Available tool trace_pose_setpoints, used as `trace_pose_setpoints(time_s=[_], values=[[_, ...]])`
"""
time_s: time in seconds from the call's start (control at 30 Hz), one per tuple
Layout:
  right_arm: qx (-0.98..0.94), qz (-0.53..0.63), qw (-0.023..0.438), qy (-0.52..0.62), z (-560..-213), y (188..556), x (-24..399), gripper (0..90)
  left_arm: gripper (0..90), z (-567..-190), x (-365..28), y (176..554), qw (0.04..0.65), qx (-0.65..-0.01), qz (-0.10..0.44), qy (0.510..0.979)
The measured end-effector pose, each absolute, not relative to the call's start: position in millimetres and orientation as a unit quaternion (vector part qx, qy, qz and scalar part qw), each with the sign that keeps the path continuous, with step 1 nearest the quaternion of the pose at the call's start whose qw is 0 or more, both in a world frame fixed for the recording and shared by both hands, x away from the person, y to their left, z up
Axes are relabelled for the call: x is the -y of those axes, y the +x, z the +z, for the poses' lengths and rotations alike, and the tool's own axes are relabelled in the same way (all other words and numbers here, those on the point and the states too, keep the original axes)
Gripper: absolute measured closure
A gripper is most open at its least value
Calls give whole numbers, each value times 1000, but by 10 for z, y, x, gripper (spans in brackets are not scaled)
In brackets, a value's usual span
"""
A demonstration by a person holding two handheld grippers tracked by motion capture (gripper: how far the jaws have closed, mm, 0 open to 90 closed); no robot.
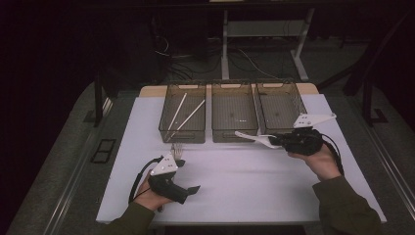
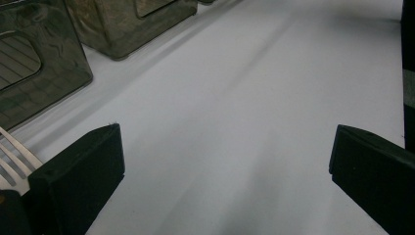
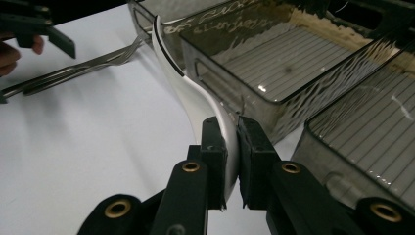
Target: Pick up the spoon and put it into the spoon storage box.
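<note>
Nearest us, the left gripper [image 1: 192, 189] hovers low over the white table [image 1: 244, 181], its jaws spread wide apart with nothing between them. Just beside its left jaw we see the tines of a metal fork [image 2: 12, 159] lying flat on the table.

On the right, our right gripper [image 3: 233, 147] has its jaws clamped on the handle end of a white plastic spoon [image 3: 188, 90]. From the jaws the spoon curves outward and to the left, held above the table just near the front wall of the middle bin [image 1: 234, 110].

We judge the spoon light, thin and somewhat springy; its smooth surface may slip or twist in a grip this close to the end, so a hold a little farther up the handle would steady it. The fork looks stiffer and heavier, lies flat, and is best taken across its handle.

Three clear bins stand in a row at the far side. The left bin [image 1: 183, 111] holds two white sticks [image 1: 182, 113]; the right bin [image 1: 280, 107] looks empty. The bin walls stand in the way of any low sweep.
</note>
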State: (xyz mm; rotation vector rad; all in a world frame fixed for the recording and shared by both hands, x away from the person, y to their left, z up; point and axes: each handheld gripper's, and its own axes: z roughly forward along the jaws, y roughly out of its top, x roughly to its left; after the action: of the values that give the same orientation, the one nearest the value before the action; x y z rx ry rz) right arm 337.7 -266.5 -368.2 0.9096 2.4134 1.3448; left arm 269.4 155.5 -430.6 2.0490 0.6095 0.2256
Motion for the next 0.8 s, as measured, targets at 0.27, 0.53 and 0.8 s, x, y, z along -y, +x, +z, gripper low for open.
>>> trace_pose_setpoints(time_s=[0.27, 0.53, 0.8], values=[[-818, 458, 136, 319, -3638, 3536, 2605, 821, 0, -4303, -1552, 2690, 477, -250, 91, 838], [-821, 450, 147, 318, -3592, 3745, 2479, 821, 0, -4309, -1556, 2695, 479, -250, 90, 837], [-829, 435, 152, 317, -3572, 3996, 2317, 821, 0, -4311, -1550, 2692, 480, -251, 89, 836]])
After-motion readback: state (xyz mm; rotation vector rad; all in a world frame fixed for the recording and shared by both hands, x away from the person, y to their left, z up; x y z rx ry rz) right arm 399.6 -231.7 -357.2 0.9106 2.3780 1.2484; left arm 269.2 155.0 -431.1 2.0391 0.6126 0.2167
